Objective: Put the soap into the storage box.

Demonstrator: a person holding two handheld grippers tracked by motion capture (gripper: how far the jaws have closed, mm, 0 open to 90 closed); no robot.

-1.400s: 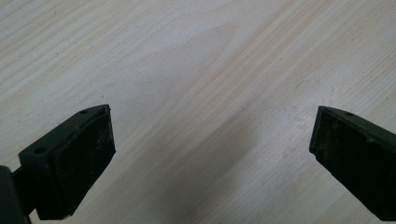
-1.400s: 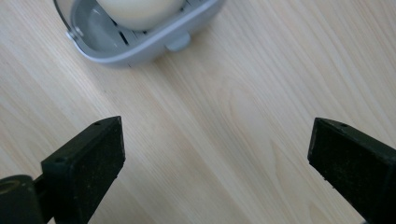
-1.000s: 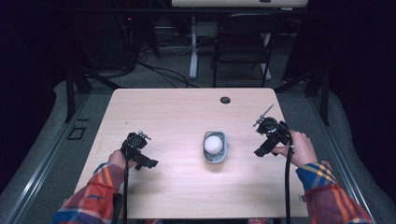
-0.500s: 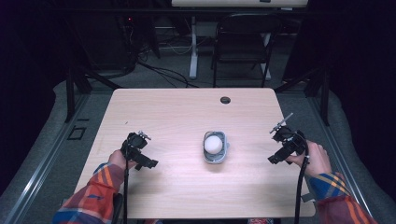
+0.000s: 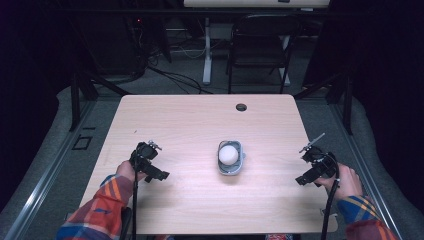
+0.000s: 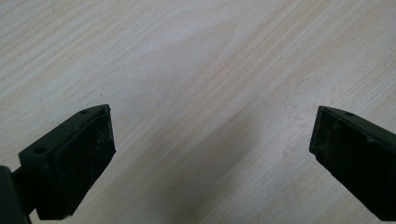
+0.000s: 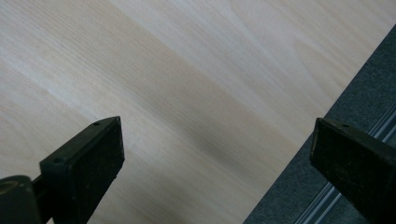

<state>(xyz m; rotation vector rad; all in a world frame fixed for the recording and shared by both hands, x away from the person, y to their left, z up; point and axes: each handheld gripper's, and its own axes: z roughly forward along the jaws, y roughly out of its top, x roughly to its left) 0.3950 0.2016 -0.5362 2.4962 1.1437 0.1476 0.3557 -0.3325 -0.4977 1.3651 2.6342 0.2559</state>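
A small grey tray [image 5: 231,170] with a white ball [image 5: 228,154] in it rests at the middle of the wooden table [image 5: 200,120]. My left gripper [image 5: 156,174] hovers over the table's left side, well left of the tray, and in the left gripper view [image 6: 212,135] its jaws stand wide apart over bare wood. My right gripper [image 5: 303,178] sits at the table's right edge, far right of the tray. In the right gripper view [image 7: 217,142] it is open with nothing between its jaws, above the table edge and grey floor [image 7: 369,79].
A dark round cable hole [image 5: 241,107] lies near the table's far edge. Behind the table stand a black chair [image 5: 260,50] and a white desk leg [image 5: 206,50], with cables on the floor. A rail [image 5: 50,170] runs along the left of the table.
My right gripper has moved right and toward the near side, from beside the tray to the table's right edge. The left gripper has stayed put.
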